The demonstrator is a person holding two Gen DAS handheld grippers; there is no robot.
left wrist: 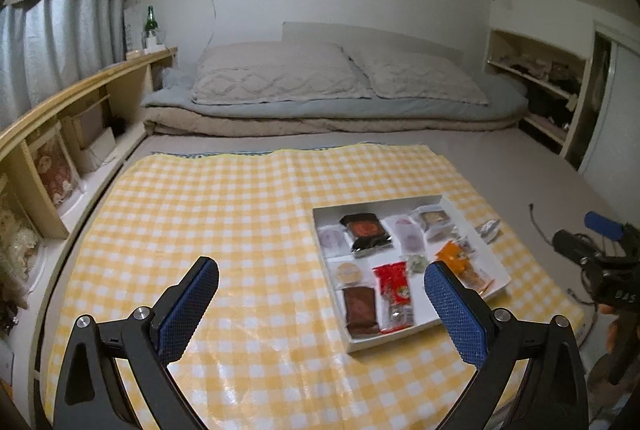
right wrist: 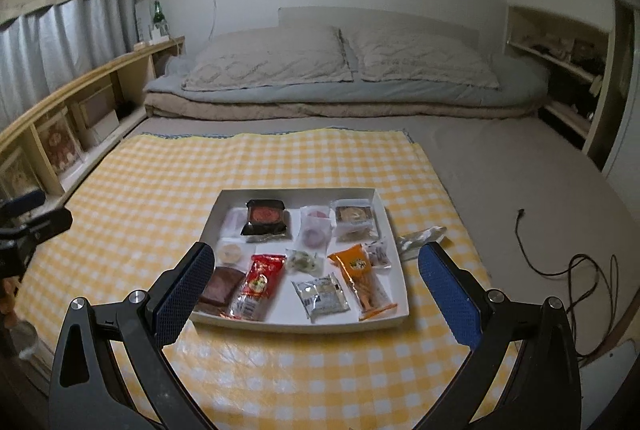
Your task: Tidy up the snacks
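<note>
Snacks sit in a shallow white tray [right wrist: 394, 230] on a yellow-and-white checked cloth [right wrist: 140, 198] spread over the bed. Going left to right in the right wrist view: a brown bar [right wrist: 224, 284] at 9 o'clock, a red packet [right wrist: 258, 280] beside it, a black-wrapped red cake [right wrist: 265, 216] toward 11 o'clock, a silver-white sachet [right wrist: 322, 294] at 6 o'clock, and an orange packet [right wrist: 362, 280] at 4 o'clock. A crumpled silver wrapper [right wrist: 420, 236] lies just outside the tray at 3 o'clock. Left gripper [left wrist: 320, 314] and right gripper [right wrist: 316, 306] both hover with fingers spread apart, holding nothing.
</note>
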